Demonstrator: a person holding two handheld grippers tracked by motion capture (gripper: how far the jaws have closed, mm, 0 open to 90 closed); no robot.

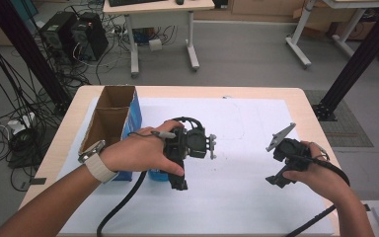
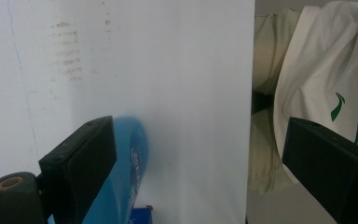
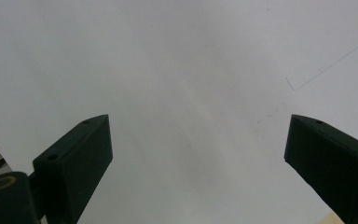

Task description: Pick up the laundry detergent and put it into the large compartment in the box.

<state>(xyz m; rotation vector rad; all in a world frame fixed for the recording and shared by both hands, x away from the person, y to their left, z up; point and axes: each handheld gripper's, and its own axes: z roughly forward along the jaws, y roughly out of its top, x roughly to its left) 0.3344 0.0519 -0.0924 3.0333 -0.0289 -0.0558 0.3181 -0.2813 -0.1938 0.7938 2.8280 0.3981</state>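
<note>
White paper sheet point(image 1: 237, 197) covers most of the light wooden tabletop point(image 1: 313, 106), leaving bare wood strips along the far edge and both sides. Taking that sheet as the landmark: an open brown cardboard box with blue printed sides point(image 1: 109, 121) stands on its left part, its outer wall close to the sheet's left edge, its open top split into two compartments.

Just to the right of the box, over the sheet's left-centre, the person's left hand point(image 1: 138, 153) holds the black left gripper point(image 1: 180, 185). In the left gripper view its jaws stand wide apart with nothing between them; a blurred blue shape point(image 2: 130, 163) lies close beside the left jaw, and the sheet's straight edge runs down past the right jaw, with cream cloth printed in green point(image 2: 326, 74) beyond it.

Over the sheet's right part, near its right edge, the right hand point(image 1: 316, 173) holds the black right gripper point(image 1: 275, 178), topped by a grey three-cornered plate point(image 1: 281, 136). In the right gripper view its jaws are also spread wide, with bare sheet between them, marked by a faint thin line point(image 3: 335, 60).

Between the two grippers, the middle of the sheet is open, as are its far half and its near strip. A black cable point(image 1: 123, 205) trails from the left gripper off the near edge.
</note>
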